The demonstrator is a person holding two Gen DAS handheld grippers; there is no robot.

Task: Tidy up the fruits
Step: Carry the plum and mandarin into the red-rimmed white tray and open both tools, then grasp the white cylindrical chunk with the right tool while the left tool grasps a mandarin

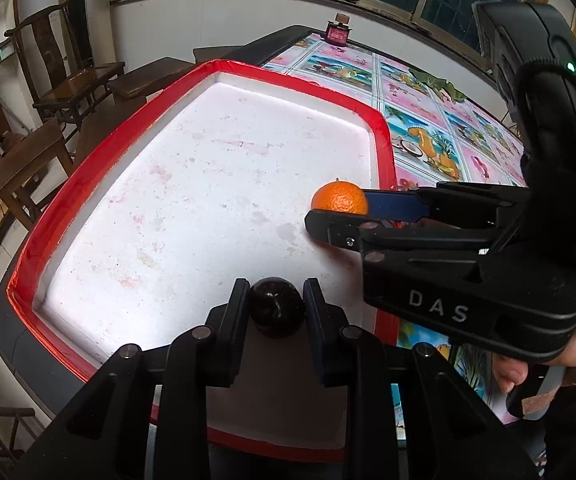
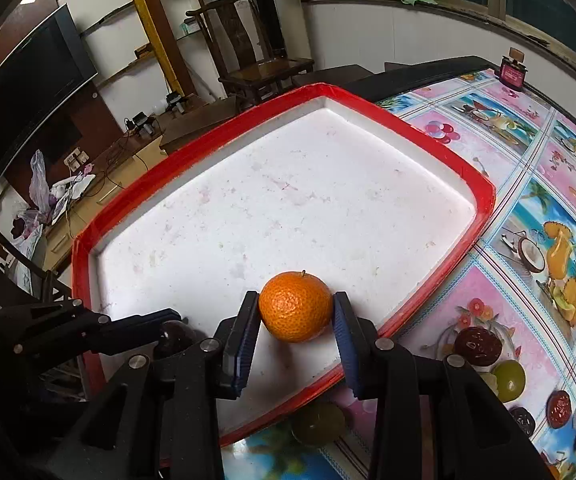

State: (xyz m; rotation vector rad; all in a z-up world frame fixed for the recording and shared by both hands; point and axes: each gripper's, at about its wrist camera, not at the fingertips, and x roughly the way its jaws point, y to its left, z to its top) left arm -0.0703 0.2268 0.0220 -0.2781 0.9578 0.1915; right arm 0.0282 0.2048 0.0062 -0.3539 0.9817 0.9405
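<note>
We hold a dark plum point(image 1: 276, 307) in our left gripper point(image 1: 275, 300) and a mandarin point(image 2: 296, 306) in our right gripper point(image 2: 295, 312), over the red-rimmed foam tray point(image 2: 208, 148); next, we judge, release both gently.

Black hand-held gripper point(image 1: 338, 216) marked "DAS", silver screws, blue finger pads point(image 2: 342, 332).

White letters "DAS" on the black body of the right tongs point(image 1: 338, 216)
</note>
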